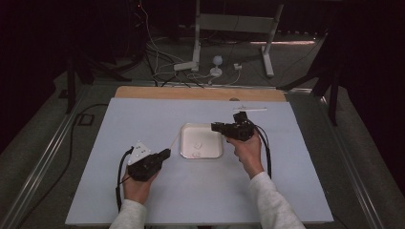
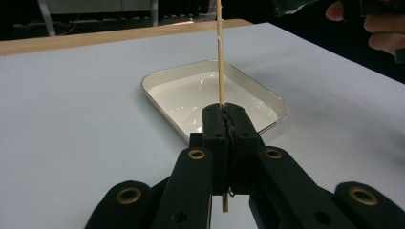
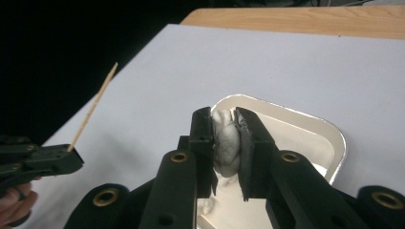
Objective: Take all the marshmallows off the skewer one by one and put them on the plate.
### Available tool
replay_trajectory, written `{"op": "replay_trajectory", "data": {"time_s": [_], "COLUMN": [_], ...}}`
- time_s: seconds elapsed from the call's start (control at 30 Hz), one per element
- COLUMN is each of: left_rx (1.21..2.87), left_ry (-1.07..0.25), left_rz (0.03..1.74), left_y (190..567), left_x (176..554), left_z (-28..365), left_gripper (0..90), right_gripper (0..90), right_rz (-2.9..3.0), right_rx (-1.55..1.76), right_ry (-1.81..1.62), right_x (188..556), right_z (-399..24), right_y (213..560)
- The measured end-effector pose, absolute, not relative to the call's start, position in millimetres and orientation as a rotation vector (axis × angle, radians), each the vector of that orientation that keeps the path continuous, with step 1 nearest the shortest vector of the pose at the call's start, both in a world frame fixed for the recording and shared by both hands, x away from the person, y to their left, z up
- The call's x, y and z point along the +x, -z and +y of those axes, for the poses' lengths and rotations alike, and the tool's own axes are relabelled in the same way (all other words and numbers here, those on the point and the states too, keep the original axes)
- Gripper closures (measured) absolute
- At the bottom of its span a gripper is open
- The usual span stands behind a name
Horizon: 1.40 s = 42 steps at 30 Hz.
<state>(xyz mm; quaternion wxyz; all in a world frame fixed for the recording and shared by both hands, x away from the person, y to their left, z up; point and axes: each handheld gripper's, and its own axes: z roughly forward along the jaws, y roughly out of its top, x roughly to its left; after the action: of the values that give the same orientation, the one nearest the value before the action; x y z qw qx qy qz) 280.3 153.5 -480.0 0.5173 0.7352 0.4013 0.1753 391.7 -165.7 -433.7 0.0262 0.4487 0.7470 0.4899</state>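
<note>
My left gripper is shut on a thin wooden skewer, which sticks out past the jaws toward the white tray. Seen from the right gripper view, the skewer rises slanted from the left gripper. My right gripper hovers over the tray's right side, shut on a soft white lump. Two small white pieces lie in the tray. Another white piece shows below the jaws.
The pale blue table cover ends at a wooden strip along the far edge. A thin white stick lies behind the right gripper. Beyond the table are stand legs and cables on the floor.
</note>
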Motion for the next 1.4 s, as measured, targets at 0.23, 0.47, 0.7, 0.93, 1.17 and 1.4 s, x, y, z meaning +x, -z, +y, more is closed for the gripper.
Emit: {"op": "replay_trajectory", "data": {"time_s": [0.23,0.47,0.7,0.93,1.17,1.4], "left_rx": [1.775,1.794,1.792,1.765,1.752,1.726], "left_ry": [-0.408,-0.399,-0.395,-0.394,-0.399,-0.406], "left_rz": [0.961,0.960,0.971,0.989,1.008,1.022], "left_y": [482,485,486,480,471,459], "left_x": [282,283,283,285,290,297], "left_z": [148,142,139,139,139,135], "left_gripper": [89.4,89.4,89.2,89.2,89.2,88.9], "right_gripper": [69.8,53.1,37.1,18.0,0.0,0.0], "right_rz": [2.309,2.298,2.319,2.346,2.313,2.284], "right_rx": [1.407,1.430,1.405,1.290,1.185,1.178], "right_ry": [-1.447,-1.420,-1.512,-1.527,-1.487,-1.475], "right_x": [397,399,393,380,360,349], "right_z": [-161,-157,-160,-160,-166,-186], "right_y": [444,449,449,447,437,438]}}
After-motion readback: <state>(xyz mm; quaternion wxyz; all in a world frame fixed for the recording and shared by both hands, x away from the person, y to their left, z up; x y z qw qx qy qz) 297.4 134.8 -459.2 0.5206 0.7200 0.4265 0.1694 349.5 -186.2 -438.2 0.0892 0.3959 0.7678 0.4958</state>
